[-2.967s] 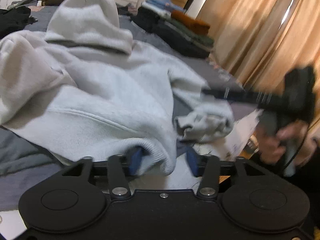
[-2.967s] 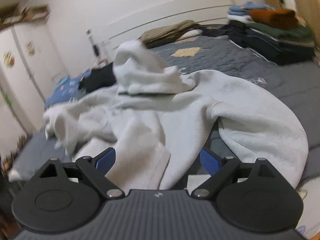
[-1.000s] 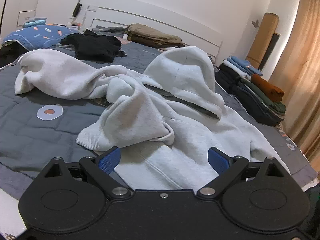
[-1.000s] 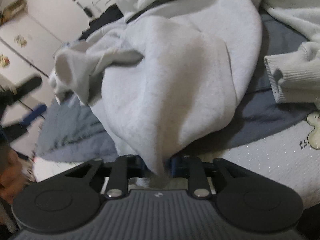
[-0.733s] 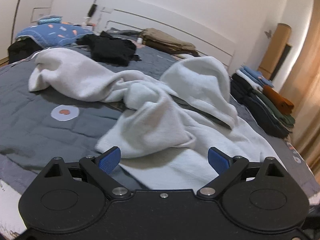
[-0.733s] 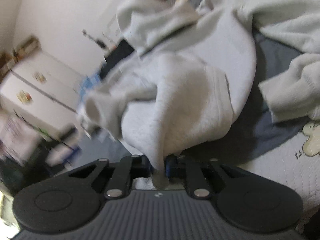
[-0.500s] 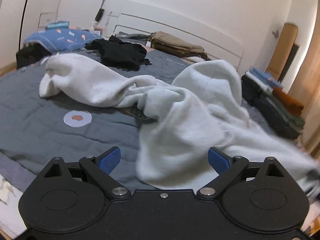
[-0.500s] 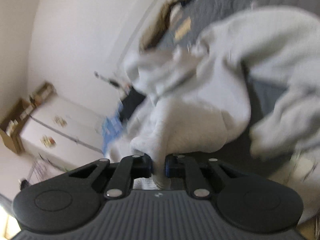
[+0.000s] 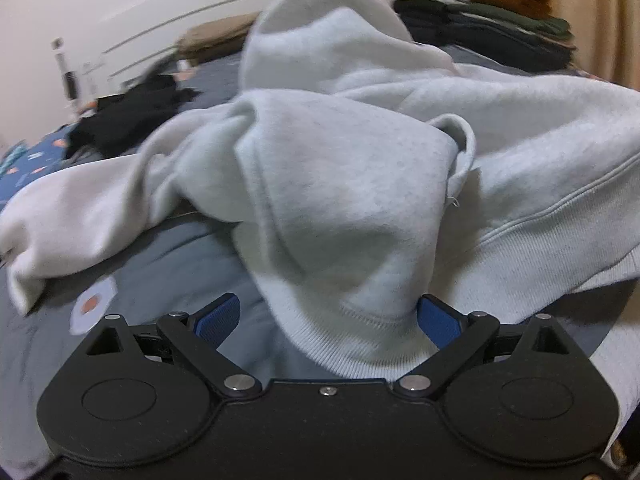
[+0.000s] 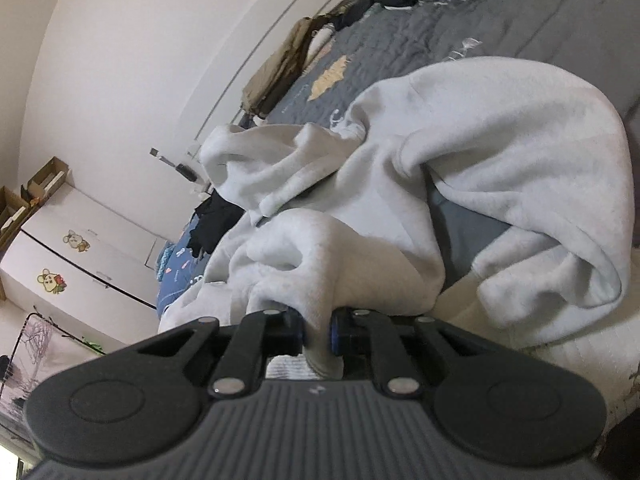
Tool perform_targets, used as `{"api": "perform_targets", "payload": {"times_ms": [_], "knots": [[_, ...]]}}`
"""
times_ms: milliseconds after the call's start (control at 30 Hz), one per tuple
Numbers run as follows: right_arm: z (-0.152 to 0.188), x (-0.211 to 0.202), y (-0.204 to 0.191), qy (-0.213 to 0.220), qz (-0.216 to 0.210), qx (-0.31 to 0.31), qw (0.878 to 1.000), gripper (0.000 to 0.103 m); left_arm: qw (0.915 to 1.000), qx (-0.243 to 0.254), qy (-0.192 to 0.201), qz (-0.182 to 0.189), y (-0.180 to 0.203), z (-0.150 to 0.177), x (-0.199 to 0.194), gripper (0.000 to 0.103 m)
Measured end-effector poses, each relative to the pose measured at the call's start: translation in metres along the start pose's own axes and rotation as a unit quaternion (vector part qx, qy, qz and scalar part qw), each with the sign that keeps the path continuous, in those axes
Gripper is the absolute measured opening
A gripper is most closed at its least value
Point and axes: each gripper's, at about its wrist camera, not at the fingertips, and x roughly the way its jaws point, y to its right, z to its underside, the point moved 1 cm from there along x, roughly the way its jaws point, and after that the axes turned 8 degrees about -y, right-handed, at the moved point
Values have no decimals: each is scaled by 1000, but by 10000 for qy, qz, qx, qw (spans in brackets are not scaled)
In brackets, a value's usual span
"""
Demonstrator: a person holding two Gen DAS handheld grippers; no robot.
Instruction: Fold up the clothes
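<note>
A pale grey hoodie [image 9: 344, 184] is lying crumpled on a grey quilted bed [image 10: 520, 28]. The right gripper [image 10: 317, 332] is pinching its fabric tightly; the left gripper [image 9: 328, 316] is gaping wide around its ribbed hem.

The hoodie [image 9: 344, 184] fills the space ahead of the left gripper [image 9: 328, 316], its hem lying between the spread fingers. Bare bed [image 9: 160, 264] lies open to the left. Black clothes [image 9: 128, 120] and a folded stack [image 9: 500, 12] block the far side.
</note>
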Motion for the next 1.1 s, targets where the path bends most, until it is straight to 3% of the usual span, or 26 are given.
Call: {"api": "perform_targets", "payload": {"times_ms": [100,133,233,333,467,567,633,700,767,967,1100], "knots": [[0,3,-1,-17,37,-54,10000,12,9999,69,-14,103,-1,-2,14,91],[0,4,-2,-22,51,-78,10000,12,9997,67,-55,236,-1,-2,19,69],[0,5,-1,-93,106,-110,9998,12,9978,-80,-198,621,-3,-3,19,29],[1,7,-2,-184,141,-187,9996,12,9949,-528,-67,862,-17,-5,4,14],[3,9,-4,-371,131,-315,9987,15,9797,-1473,387,1305,-54,-4,-42,11],[10,17,-12,-661,174,-572,9960,16,9716,-1743,670,1454,-79,3,-89,10],[16,24,-19,-859,216,-800,9928,21,9710,-1825,738,1356,-93,5,-119,10],[26,34,-27,-1151,283,-1052,9874,34,9733,-1940,617,1056,-109,10,-139,10],[37,47,-35,-1541,388,-1377,9776,53,9737,-2083,365,844,-121,20,-134,10],[65,61,-61,-2030,585,-2343,9489,58,9664,-2508,-468,320,-153,54,-97,10],[48,47,-47,-1704,695,-2086,9605,59,9618,-2627,-755,116,-159,65,-79,11]]}}
